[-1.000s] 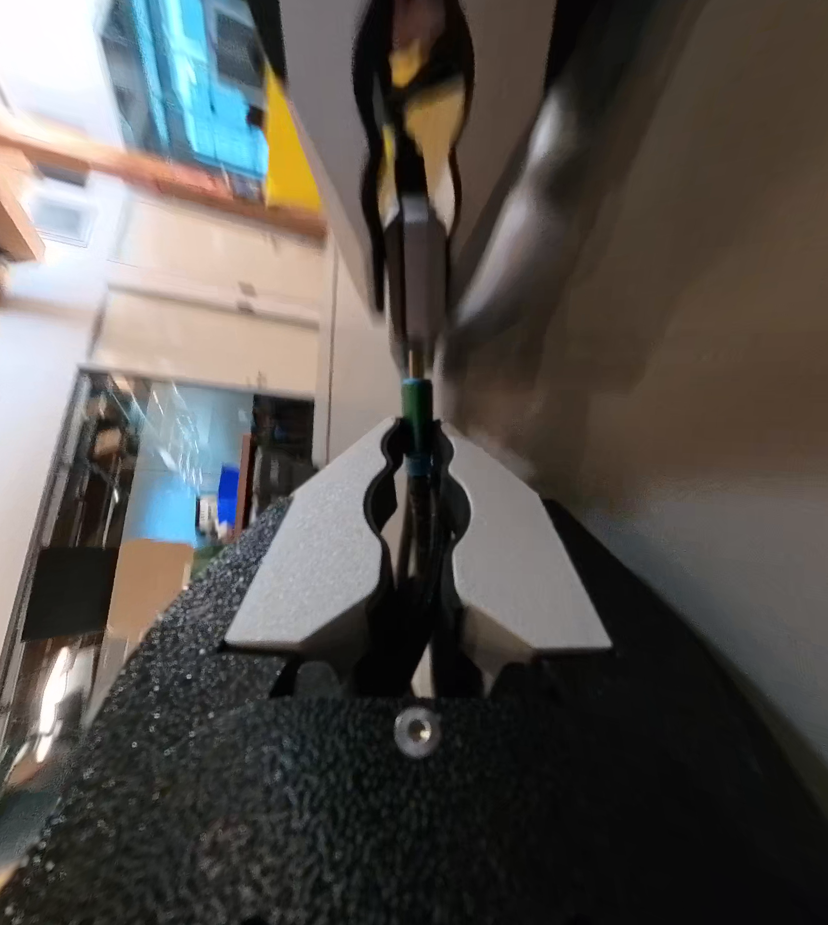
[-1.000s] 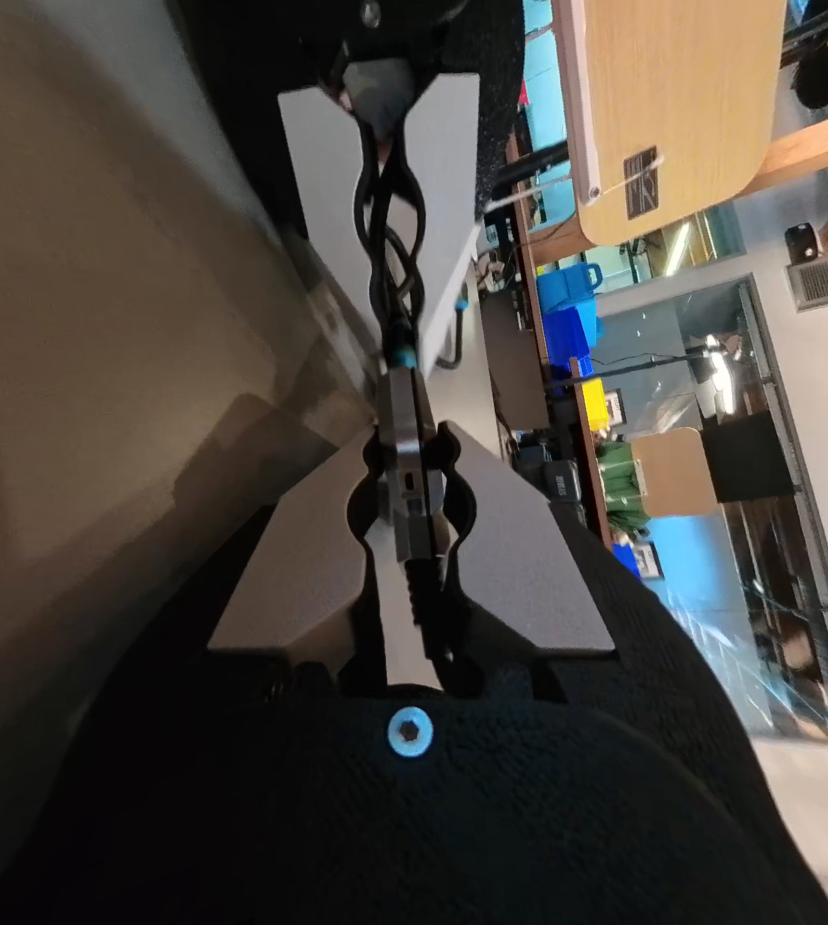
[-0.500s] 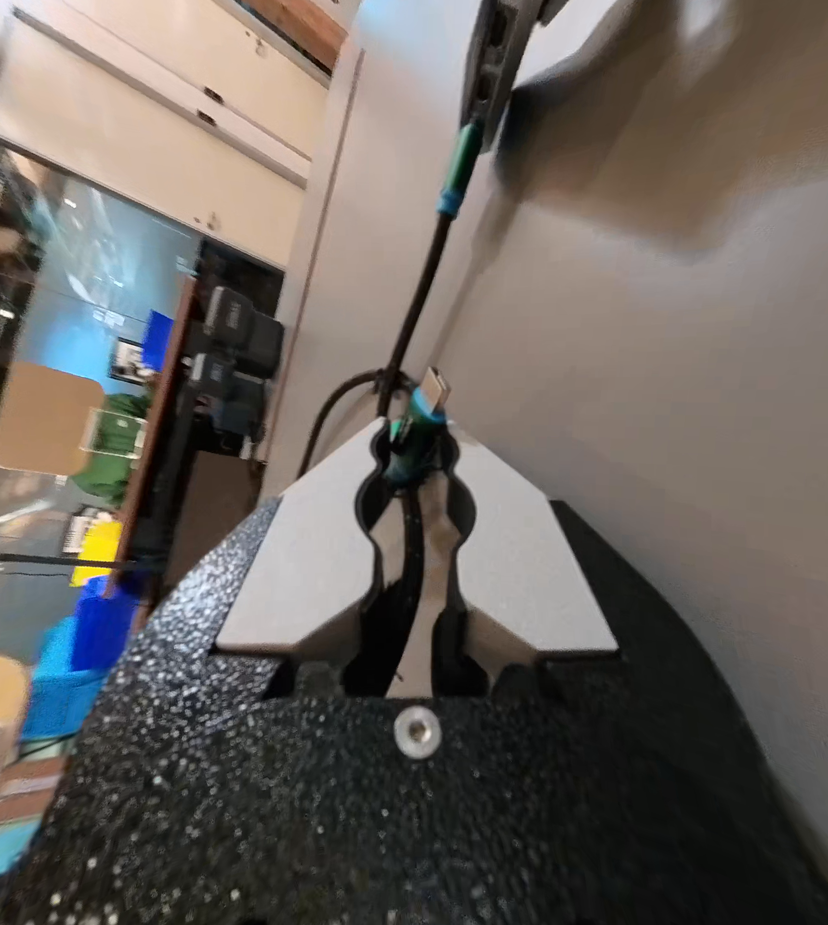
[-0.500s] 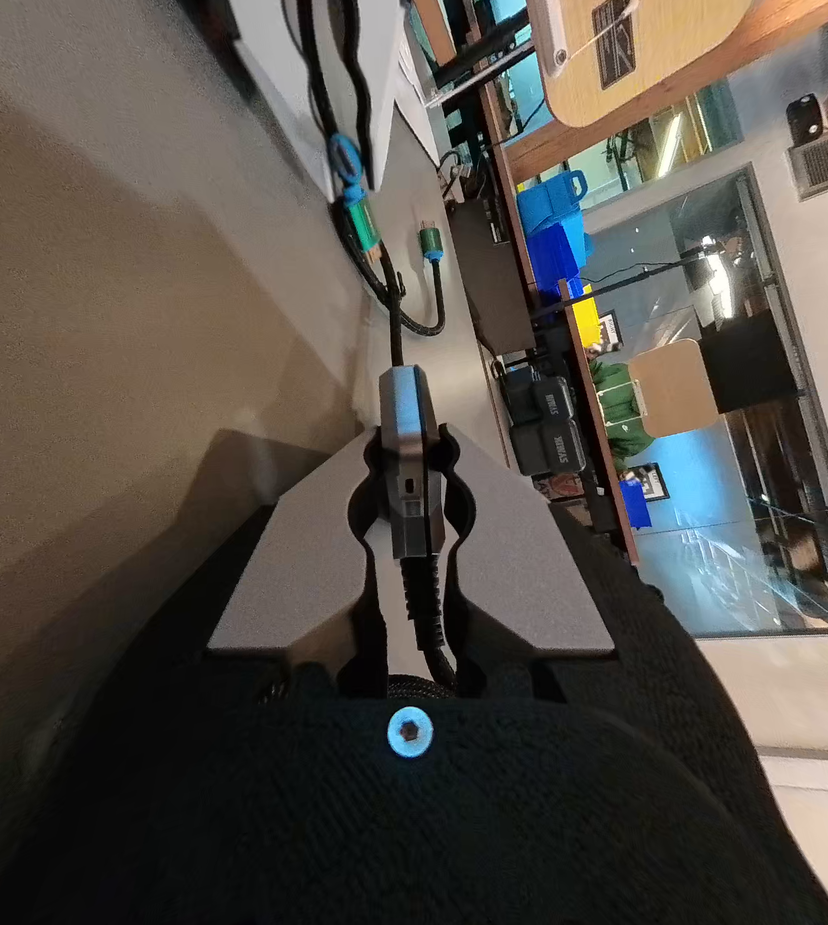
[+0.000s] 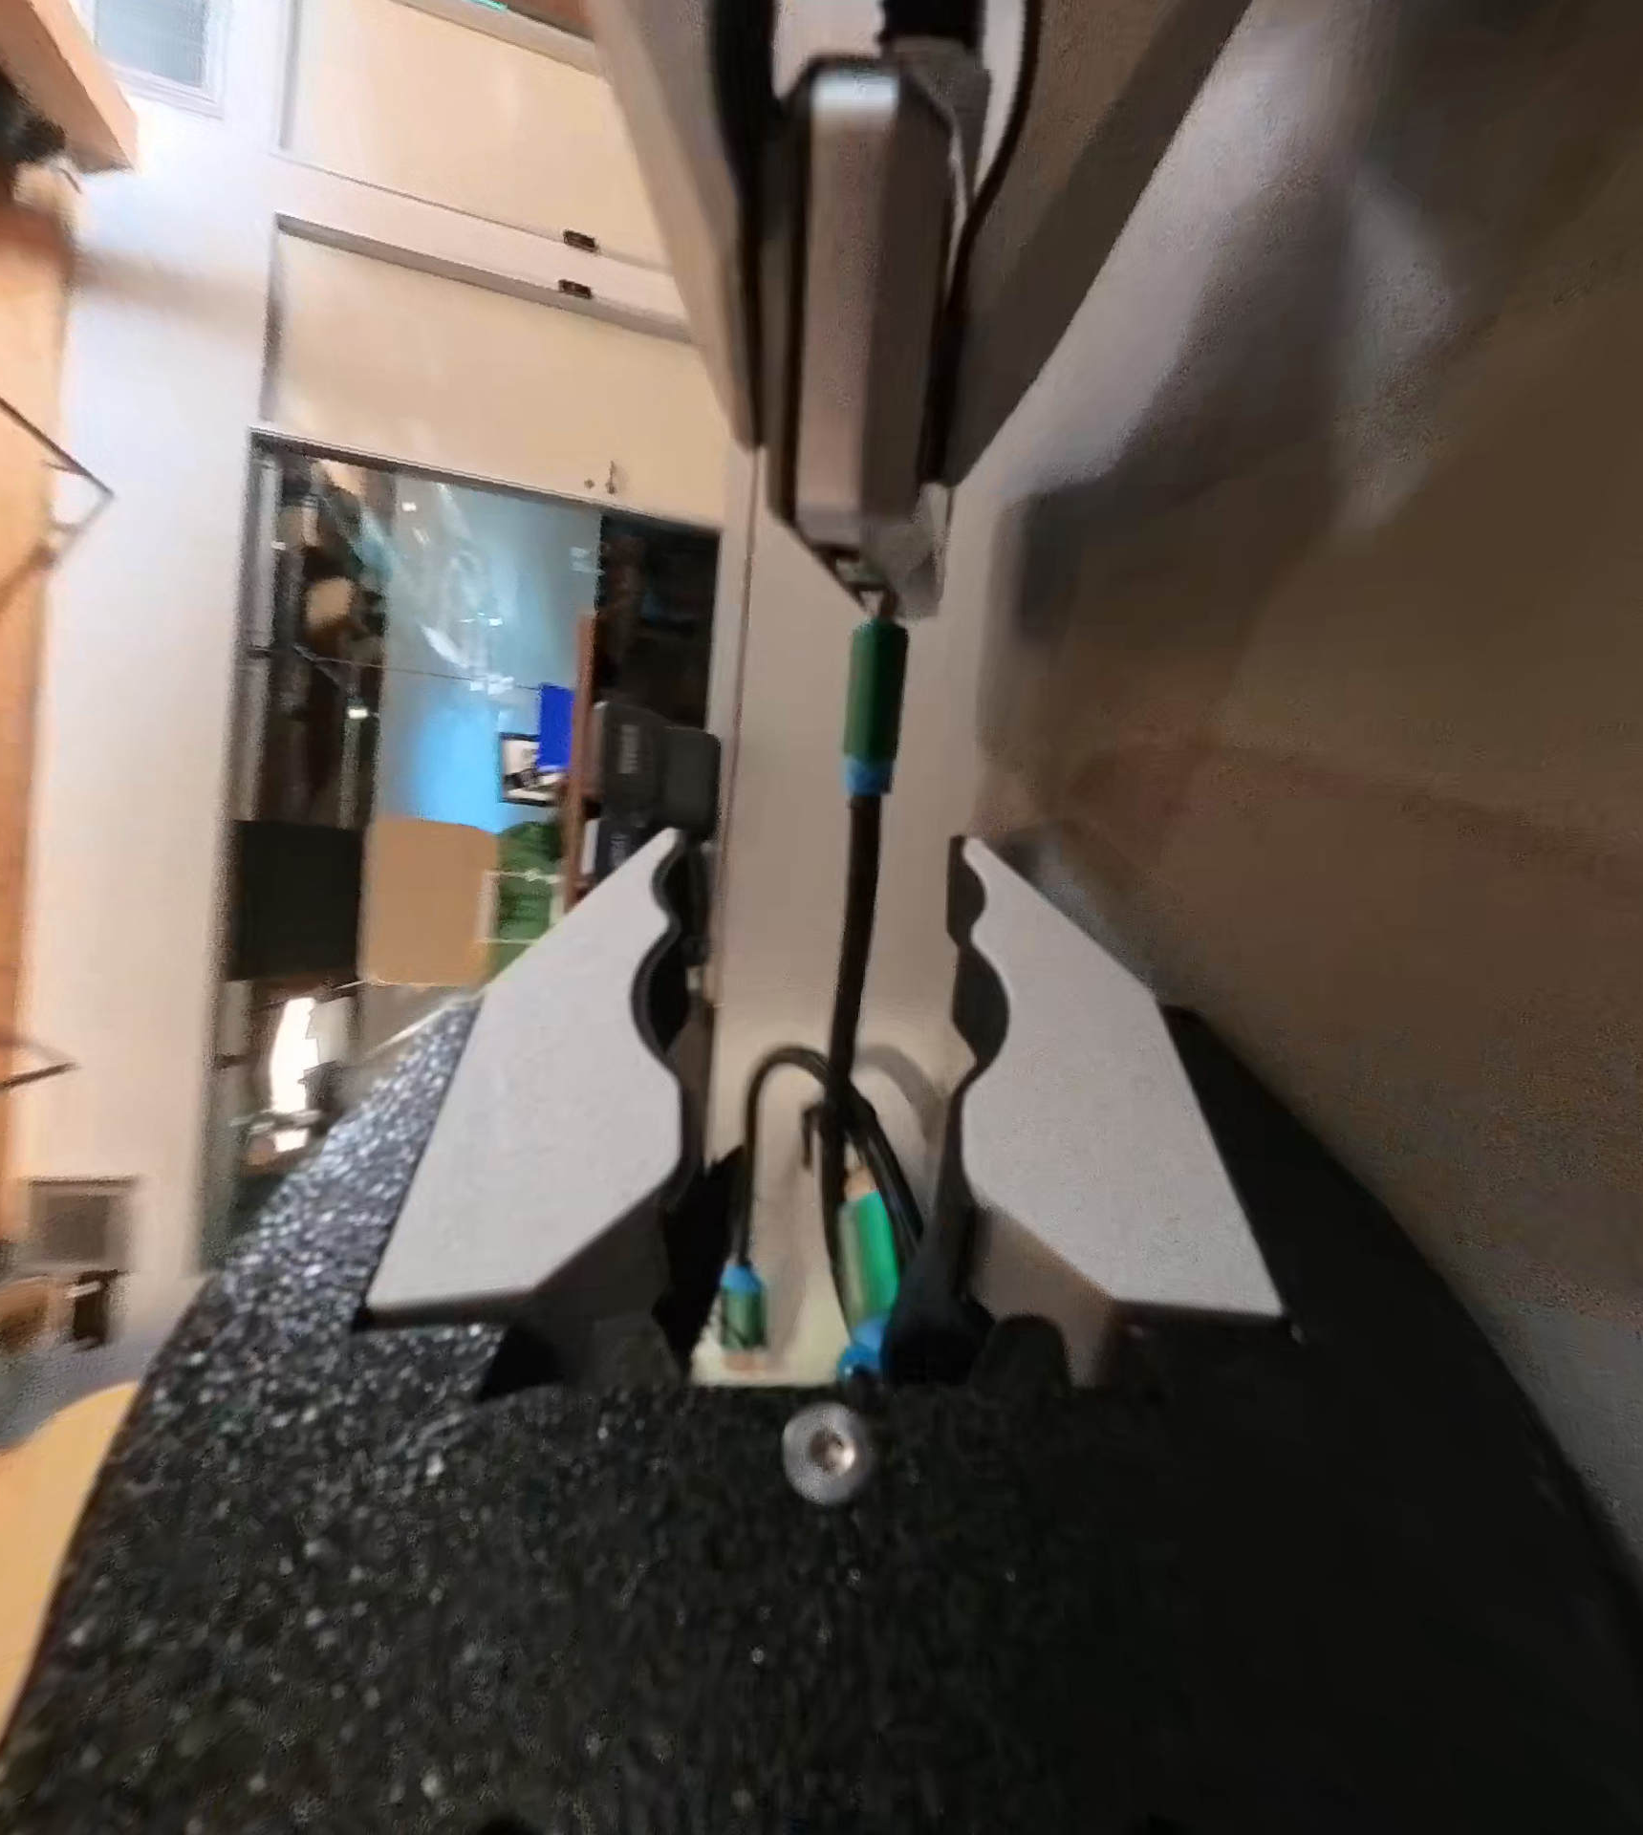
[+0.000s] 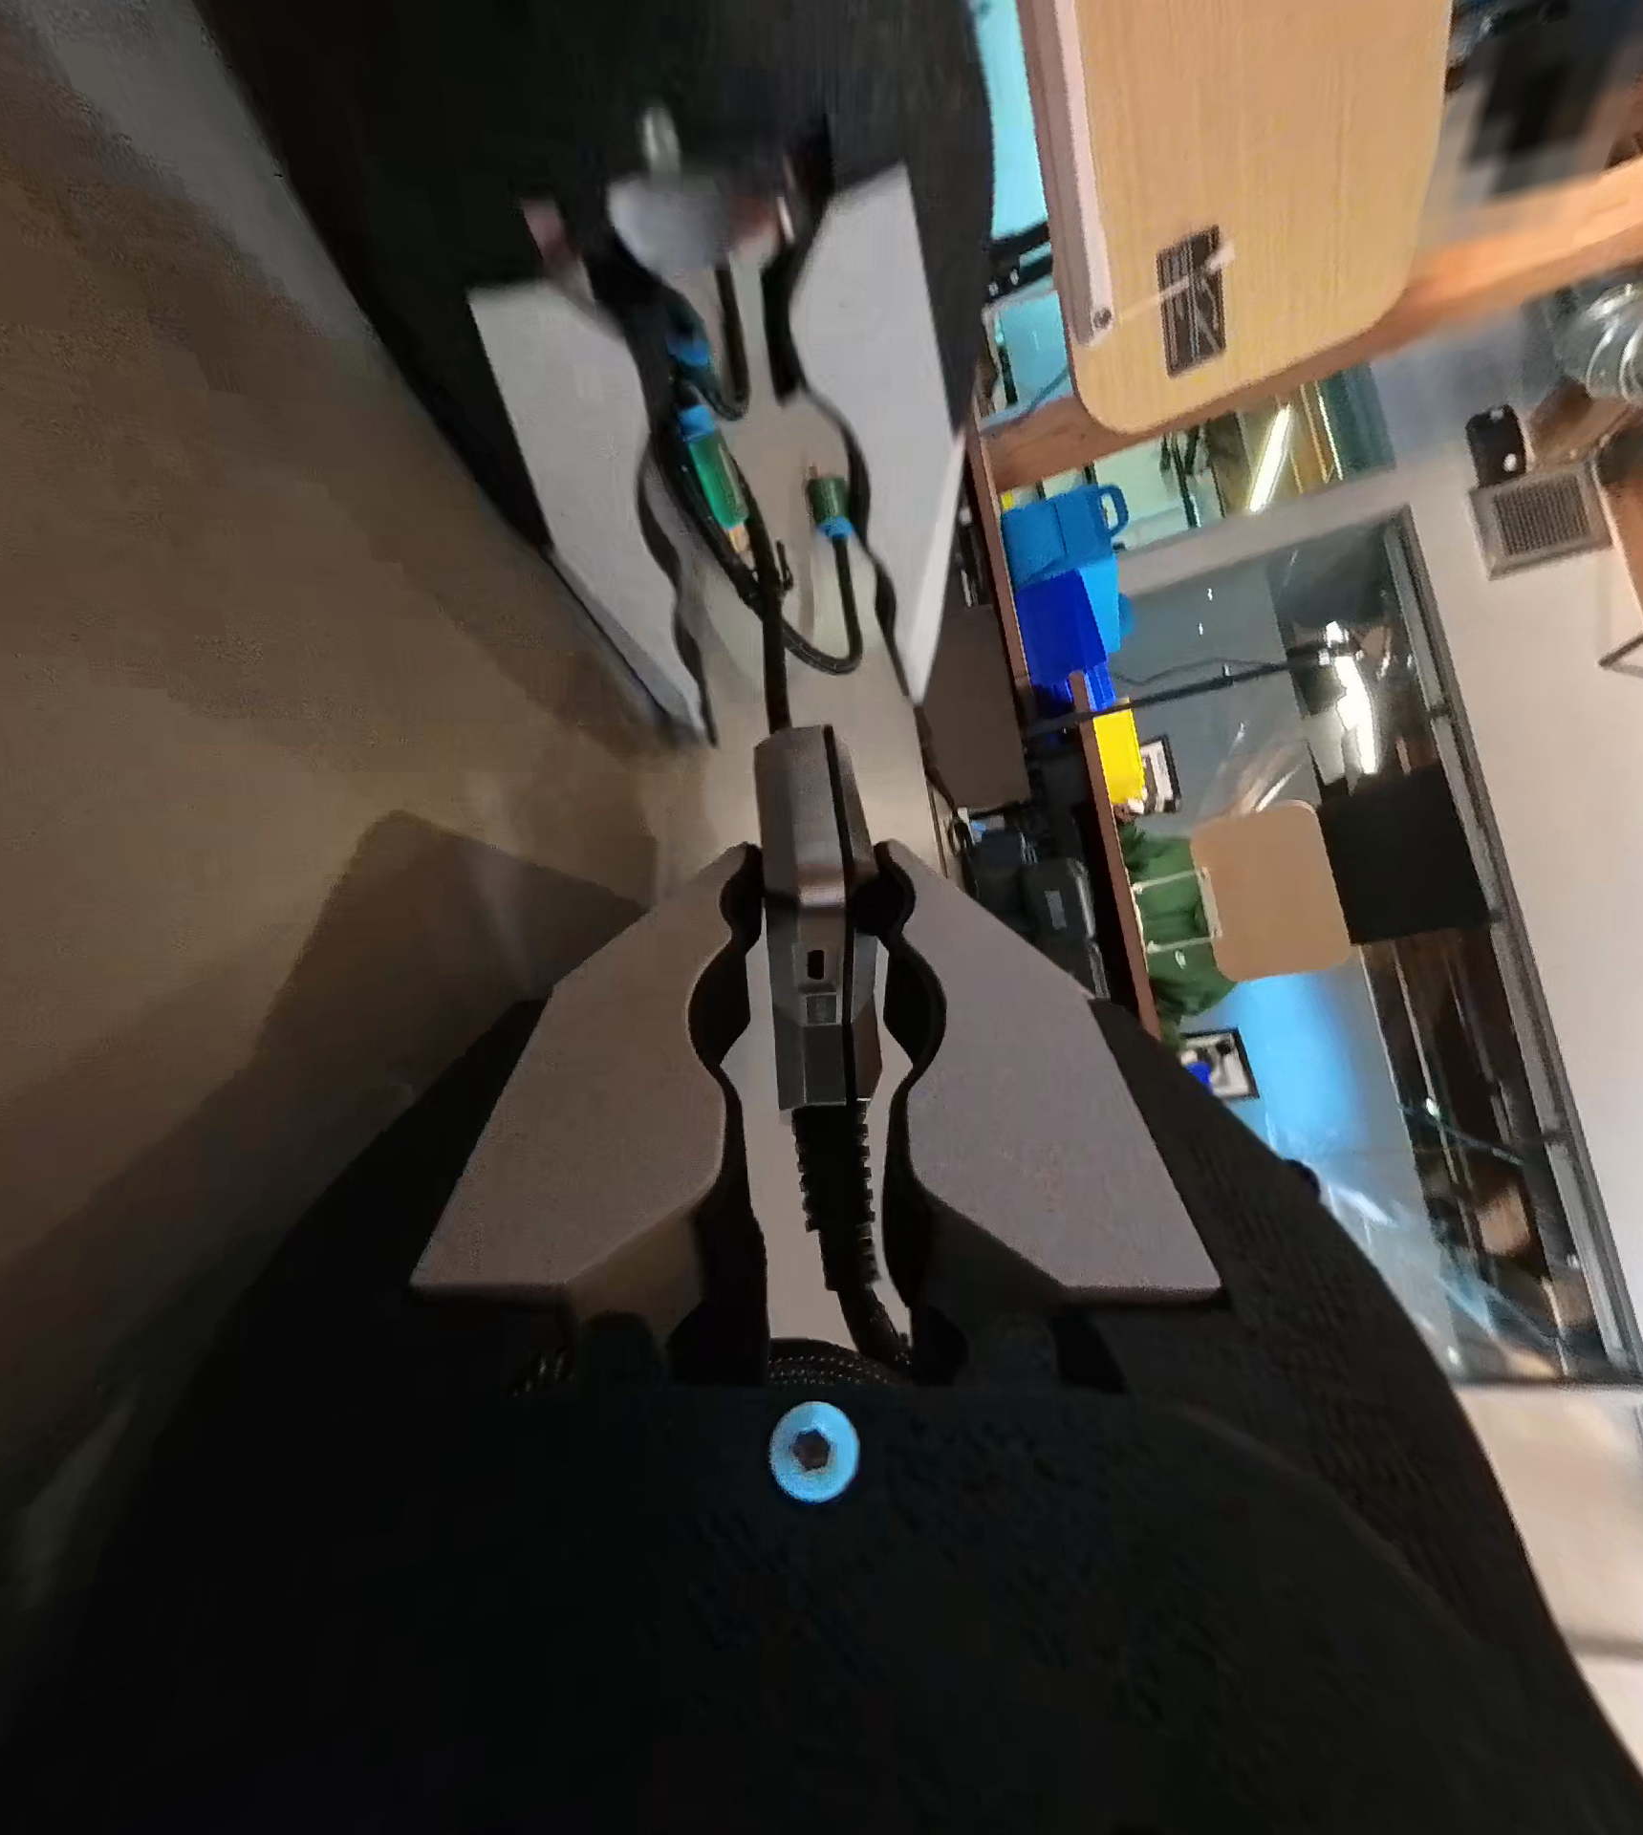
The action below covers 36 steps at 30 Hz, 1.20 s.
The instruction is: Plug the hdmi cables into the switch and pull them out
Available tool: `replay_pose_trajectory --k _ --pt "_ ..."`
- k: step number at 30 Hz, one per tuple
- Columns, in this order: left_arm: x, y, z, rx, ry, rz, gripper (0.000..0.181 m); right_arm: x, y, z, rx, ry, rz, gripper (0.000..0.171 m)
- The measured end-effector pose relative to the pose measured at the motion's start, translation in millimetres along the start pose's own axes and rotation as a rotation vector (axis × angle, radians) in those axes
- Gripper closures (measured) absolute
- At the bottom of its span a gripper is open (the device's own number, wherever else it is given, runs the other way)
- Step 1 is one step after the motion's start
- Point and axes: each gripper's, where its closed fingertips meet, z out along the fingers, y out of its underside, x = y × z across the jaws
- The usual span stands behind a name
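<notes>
My right gripper [image 6: 812, 864] is shut on the grey switch [image 6: 812, 894], held edge-on just above the grey table [image 6: 201, 496]. A black cable [image 6: 777, 685] leaves the switch's far end. In the left wrist view the switch [image 5: 847, 298] hangs at the top between the right gripper's fingers [image 5: 688, 248], with one green plug [image 5: 872, 705] seated in its end. My left gripper [image 5: 812, 864] is open, its jaws either side of that cable without touching it. Two loose green plugs [image 5: 748, 1311] [image 5: 872, 1261] lie on the table near its base. The left gripper [image 6: 802, 695] also shows in the right wrist view.
The table's far edge meets a dark box [image 6: 976, 755] and black cases [image 6: 1036, 894]. Blue bins [image 6: 1065, 586] and a yellow bin [image 6: 1115, 755] stand beyond. A wooden board [image 6: 1244, 199] hangs overhead. A glass partition [image 5: 460, 675] is in the background.
My left gripper pulled one green plug away from the switch, let it go on the table and opened. It has come back around the cable that is still plugged in. My right gripper kept its hold.
</notes>
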Motion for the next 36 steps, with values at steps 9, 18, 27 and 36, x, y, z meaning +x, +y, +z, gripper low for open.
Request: replay_pose_trajectory --k 9,18,27,36 --pt "2 -22 18 0.036 -0.009 0.099 0.159 -2 -14 -5 0.069 -0.001 -0.029 0.150" --pt "16 -20 19 0.033 0.104 0.065 0.172 -2 -5 3 -0.009 0.040 -0.117 0.134" --pt "17 -24 13 0.075 0.127 0.036 0.172 -5 -7 2 -0.012 0.045 -0.184 0.132" --pt "18 -27 10 0.105 0.128 0.045 0.172 -4 2 5 -0.078 0.057 -0.186 0.129"
